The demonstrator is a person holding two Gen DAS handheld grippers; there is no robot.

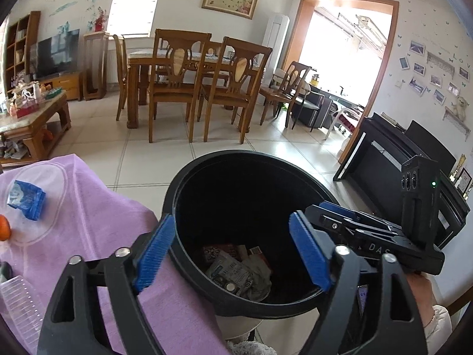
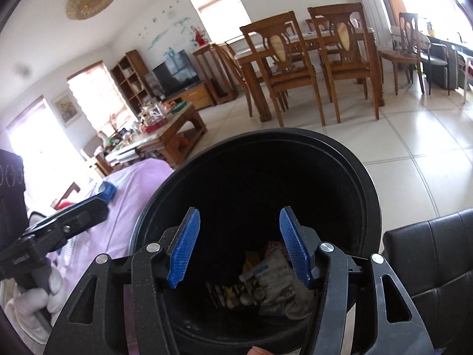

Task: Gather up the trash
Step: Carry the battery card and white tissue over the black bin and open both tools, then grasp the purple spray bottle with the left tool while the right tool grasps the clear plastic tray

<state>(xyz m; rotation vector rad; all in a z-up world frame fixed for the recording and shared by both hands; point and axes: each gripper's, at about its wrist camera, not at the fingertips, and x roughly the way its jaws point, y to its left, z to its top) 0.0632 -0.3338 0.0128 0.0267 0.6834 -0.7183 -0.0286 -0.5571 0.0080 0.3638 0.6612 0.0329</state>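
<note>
Two tongs hover over one black round trash bin, both with jaws parted and nothing between the ribbed blue pads. Far left in the left wrist view, a purple cloth, soft and wrinkled, covers the bench; on it lie a clear plastic lid, a crumpled blue wrapper lying flat with its long axis running down to the right, an orange round thing cut by the frame edge, and a ribbed clear plastic cup on its side. Left tongs stand wide open, the left pad over the cloth at the bin rim, the right pad over the bin mouth. The bin is smooth hard plastic, upright, mouth facing up, just right of the bench edge over pale floor tiles. At its bottom sits crumpled printed trash, paper and foil wrappers bunched with no clear direction, plus a few small round metallic pieces. Right tongs are about half open, empty, pointing down into the bin mouth; in the left view their black body shows at the right. A black padded chair with stitched seams sits far right.
</note>
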